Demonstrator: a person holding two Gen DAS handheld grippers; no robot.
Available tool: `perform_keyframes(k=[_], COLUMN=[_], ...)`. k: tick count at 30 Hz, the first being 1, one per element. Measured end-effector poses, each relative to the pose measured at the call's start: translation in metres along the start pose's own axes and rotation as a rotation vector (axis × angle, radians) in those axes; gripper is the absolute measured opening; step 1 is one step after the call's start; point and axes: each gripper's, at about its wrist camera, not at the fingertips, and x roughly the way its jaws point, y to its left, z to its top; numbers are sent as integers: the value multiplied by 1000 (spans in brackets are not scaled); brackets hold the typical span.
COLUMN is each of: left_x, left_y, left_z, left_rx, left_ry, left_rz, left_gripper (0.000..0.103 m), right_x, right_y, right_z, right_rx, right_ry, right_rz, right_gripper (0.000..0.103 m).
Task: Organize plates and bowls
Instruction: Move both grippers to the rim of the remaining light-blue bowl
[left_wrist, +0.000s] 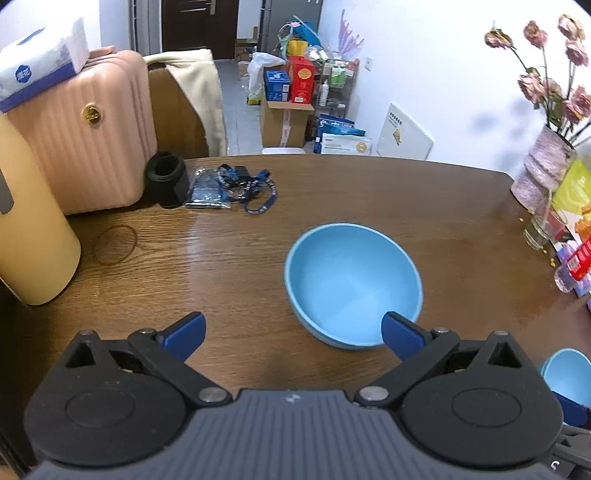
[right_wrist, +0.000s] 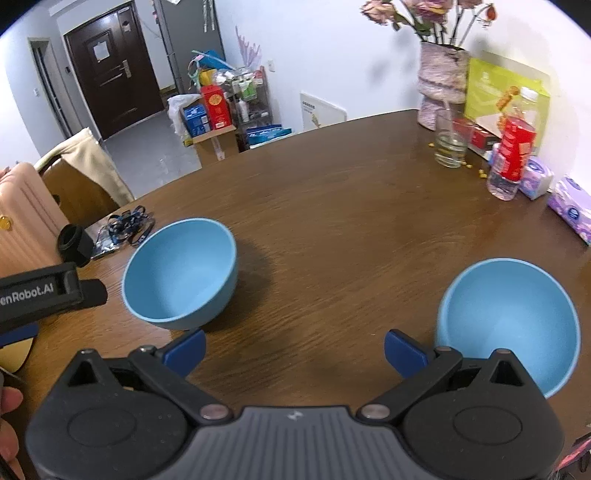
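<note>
Two blue bowls wait on the counter (right_wrist: 332, 206), both grippers empty.

We judge the left bowl (right_wrist: 181, 273) and right bowl (right_wrist: 508, 321) light, stiff, slick plastic: pinch the rim; left gripper (left_wrist: 293, 334) and right gripper (right_wrist: 295, 349) jaws wide.

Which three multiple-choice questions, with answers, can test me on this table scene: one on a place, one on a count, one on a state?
1. Where does the glass tumbler stand?
A. in front of the pink flower vase
B. inside a bowl
C. on the suitcase

2. How many light blue round bowls are on the brown wooden table?
A. one
B. two
C. four

3. What state is the right gripper in?
A. shut on a bowl
B. open, holding nothing
C. shut on a plate

Answers: 1 A, the tumbler sits just before the vase. 2 B, the left bowl and the right bowl. 3 B, its jaws stand wide apart over bare wood.
</note>
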Motion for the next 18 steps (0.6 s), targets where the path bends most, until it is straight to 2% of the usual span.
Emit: perform_keyframes(k=[9, 18], left_x=[21, 55], left_y=[21, 23], left_z=[21, 47], left_rx=[-35, -36], left_ry=[6, 17], left_rz=[7, 22], left_gripper=[103, 103], right_x=[23, 53], right_y=[34, 53], right_z=[17, 42], right_rx=[-20, -21], right_ry=[12, 28], right_rz=[10, -10], right_gripper=[103, 103])
